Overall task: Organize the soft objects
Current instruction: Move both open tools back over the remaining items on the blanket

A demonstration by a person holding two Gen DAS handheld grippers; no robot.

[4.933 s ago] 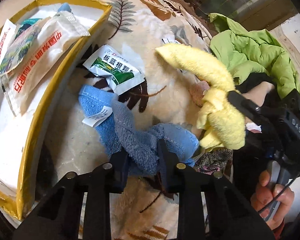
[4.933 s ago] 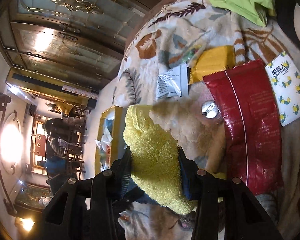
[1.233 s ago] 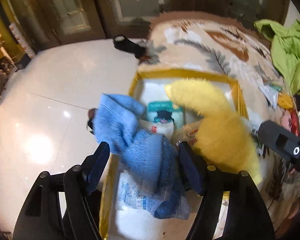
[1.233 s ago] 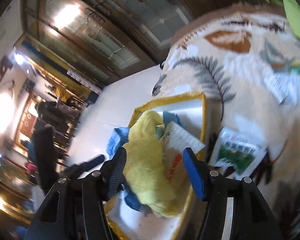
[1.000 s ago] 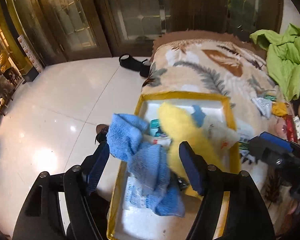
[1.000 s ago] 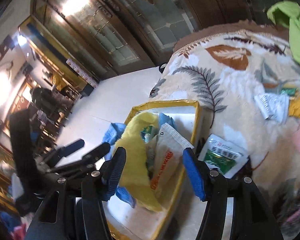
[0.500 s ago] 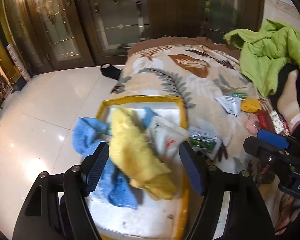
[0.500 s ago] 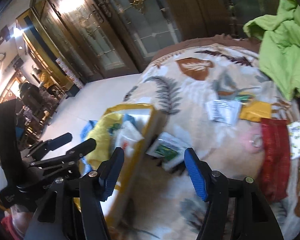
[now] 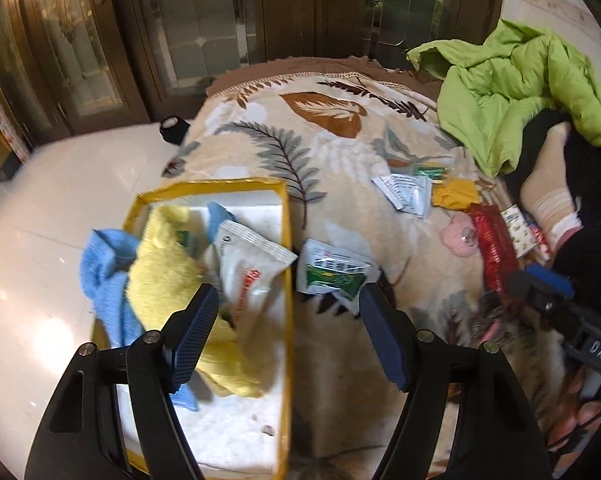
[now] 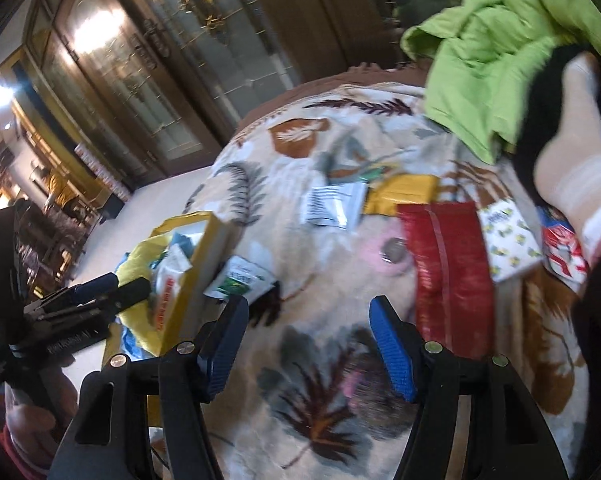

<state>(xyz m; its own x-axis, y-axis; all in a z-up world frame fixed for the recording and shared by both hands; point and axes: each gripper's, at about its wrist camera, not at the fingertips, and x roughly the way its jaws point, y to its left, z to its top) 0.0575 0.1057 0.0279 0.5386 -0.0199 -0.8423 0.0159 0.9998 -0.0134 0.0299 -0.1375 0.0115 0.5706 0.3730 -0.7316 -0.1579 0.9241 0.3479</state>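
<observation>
Hovering over the leaf-print blanket [image 9: 340, 152], the left gripper [image 9: 286, 328] has its fingers spread wide with nothing between them; the right gripper [image 10: 306, 344] likewise gapes, holding nothing. Yellow towel [image 9: 168, 276] and blue towel [image 9: 104, 276] lie in the yellow-rimmed box [image 9: 286, 240] — blue one draped over its left edge, a white sachet [image 9: 248, 268] on top. Just beside the box, on the blanket: a green-and-white packet [image 9: 332, 272]. Farther right — a silver sachet [image 9: 406, 194], yellow pouch [image 9: 454, 194], red bag [image 10: 446, 264], green jacket [image 9: 512, 92], and a person's socked foot [image 10: 572, 164].
</observation>
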